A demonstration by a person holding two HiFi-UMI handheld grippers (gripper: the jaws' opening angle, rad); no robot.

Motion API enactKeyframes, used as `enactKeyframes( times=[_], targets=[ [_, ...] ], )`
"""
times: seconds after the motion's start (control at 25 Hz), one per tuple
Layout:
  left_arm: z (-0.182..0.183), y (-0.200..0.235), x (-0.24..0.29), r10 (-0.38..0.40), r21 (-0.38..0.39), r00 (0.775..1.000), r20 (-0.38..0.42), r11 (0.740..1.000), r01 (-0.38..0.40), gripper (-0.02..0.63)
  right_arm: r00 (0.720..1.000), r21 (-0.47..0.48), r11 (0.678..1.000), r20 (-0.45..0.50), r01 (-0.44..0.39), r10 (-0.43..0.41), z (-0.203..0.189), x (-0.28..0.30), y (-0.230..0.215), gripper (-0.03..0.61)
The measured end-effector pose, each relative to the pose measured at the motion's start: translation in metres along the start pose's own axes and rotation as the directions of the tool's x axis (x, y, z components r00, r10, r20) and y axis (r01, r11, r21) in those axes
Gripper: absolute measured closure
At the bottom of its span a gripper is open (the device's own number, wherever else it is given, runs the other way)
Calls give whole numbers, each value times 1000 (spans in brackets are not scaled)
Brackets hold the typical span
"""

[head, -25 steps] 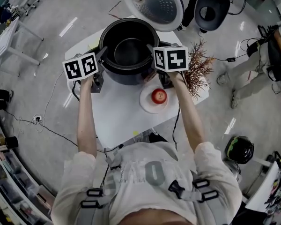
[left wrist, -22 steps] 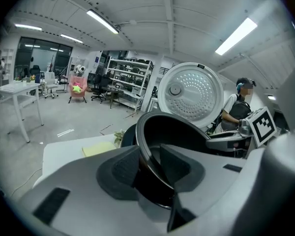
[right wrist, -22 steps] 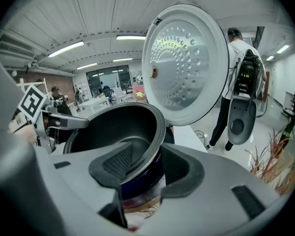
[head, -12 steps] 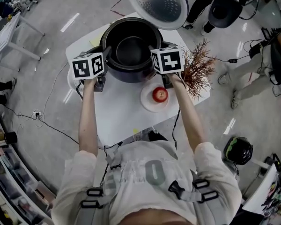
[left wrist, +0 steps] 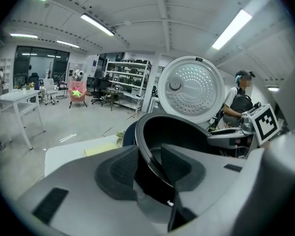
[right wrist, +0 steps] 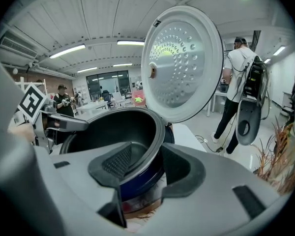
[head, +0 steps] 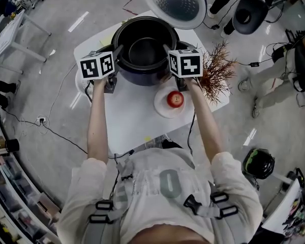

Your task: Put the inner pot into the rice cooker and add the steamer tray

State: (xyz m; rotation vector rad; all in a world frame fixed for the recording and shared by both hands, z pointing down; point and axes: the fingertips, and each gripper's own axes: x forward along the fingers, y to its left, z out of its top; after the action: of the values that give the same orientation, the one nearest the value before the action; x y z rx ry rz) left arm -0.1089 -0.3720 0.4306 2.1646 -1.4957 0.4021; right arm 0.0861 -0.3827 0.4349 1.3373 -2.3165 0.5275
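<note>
At rice cooker mouth: inner pot looks seated; left gripper slack astride left rim; right gripper jaws just been opening, right rim between.

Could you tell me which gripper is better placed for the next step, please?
Probably left. The left gripper and right gripper straddle the inner pot's rim; the right's jaws have just been opening. A white rounded thing, perhaps the tray, lies by the left; the plate crowds the right.

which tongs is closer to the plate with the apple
The right tongs: the white plate holding the red apple sits just beside it, while the left tongs is across the inner pot.
</note>
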Motion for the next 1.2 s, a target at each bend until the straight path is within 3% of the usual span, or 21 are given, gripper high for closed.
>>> enactKeyframes(
  times=[0.24, 0.44, 0.6, 0.8, 1.04, 1.2],
  targets=[
    [3, -1, 2, 93, 53, 994, 56, 994, -96, 460, 993, -61, 994, 85, 89, -84, -1, 0, 3, 342],
    [2, -4, 0, 92, 12, 993, 70, 996, -93, 445, 994, -54, 996, 82, 77, -73, 0, -1, 4, 341],
    [3, -8, -3, 94, 24, 993, 68, 995, -96, 445, 993, -4, 998, 96, 67, -66, 3, -5, 0, 338],
    [9, -12, -14, 106, 17, 989, 100, 994, -108, 445, 990, -17, 997, 122, 72, -69, 14, -17, -4, 337],
    [30, -6, -36, 147, 7, 974, 174, 989, -150, 445, 983, -44, 999, 184, 13, -4, 44, -31, 7, 337],
    [45, 3, -58, 193, -7, 954, 230, 980, -197, 440, 963, -95, 994, 256, -57, 80, 74, -41, 34, 337]
  ],
)
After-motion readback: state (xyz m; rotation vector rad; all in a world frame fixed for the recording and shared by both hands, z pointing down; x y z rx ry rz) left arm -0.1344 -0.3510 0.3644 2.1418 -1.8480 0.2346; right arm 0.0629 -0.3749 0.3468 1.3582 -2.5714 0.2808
